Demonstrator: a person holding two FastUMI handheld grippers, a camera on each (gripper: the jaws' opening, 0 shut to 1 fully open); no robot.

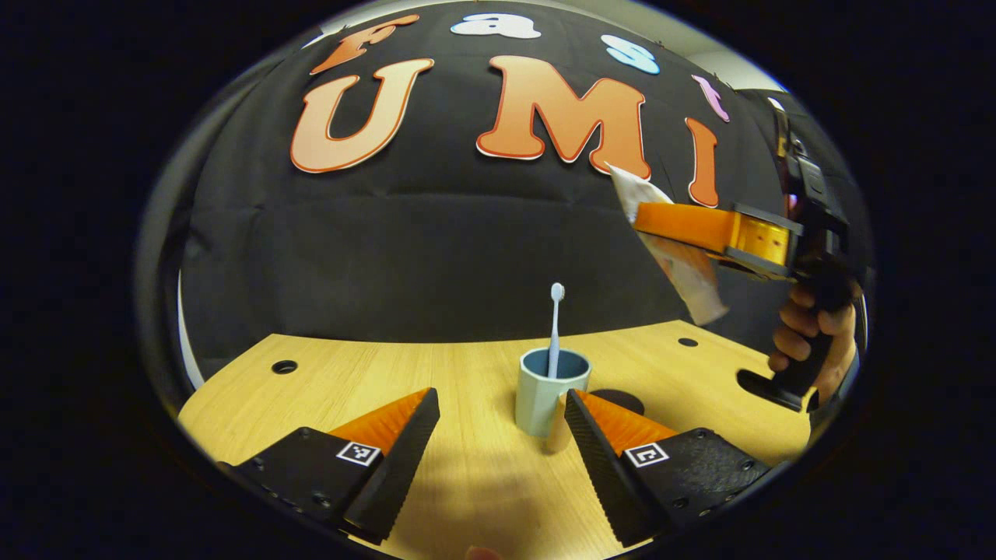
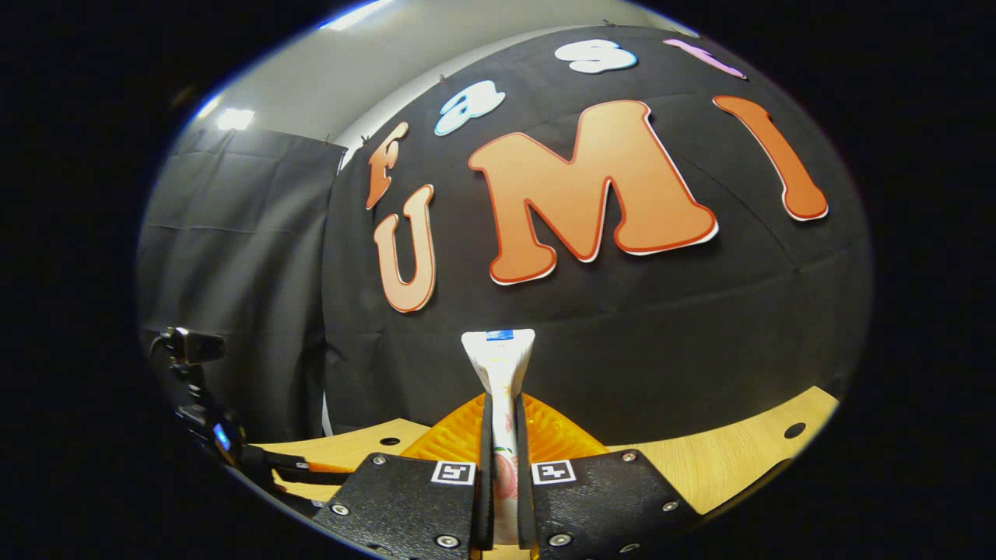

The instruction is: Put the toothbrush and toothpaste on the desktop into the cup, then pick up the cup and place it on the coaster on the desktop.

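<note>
A pale blue-grey cup (image 1: 542, 400) stands on the wooden desktop (image 1: 350, 381) with a white toothbrush (image 1: 555, 327) upright in it, head up. My left gripper (image 1: 500, 403) is open and low over the desk; the cup sits just beyond its right fingertip. Behind the cup, a dark round coaster (image 1: 626, 400) peeks out. Up at the right, my right gripper (image 1: 681, 225) is held in the air by a hand (image 1: 809, 334), shut on a white toothpaste tube (image 1: 685, 268) that hangs tilted. In the right gripper view, the right gripper (image 2: 500, 443) clamps the tube (image 2: 498, 365), which sticks up between the fingers.
The desktop has small round holes at the back left (image 1: 284, 366) and back right (image 1: 688, 341). The booth's black cloth wall rises right behind the desk. The other gripper's body (image 2: 226, 447) shows at the lower left of the right gripper view, over the desk's edge (image 2: 731, 459).
</note>
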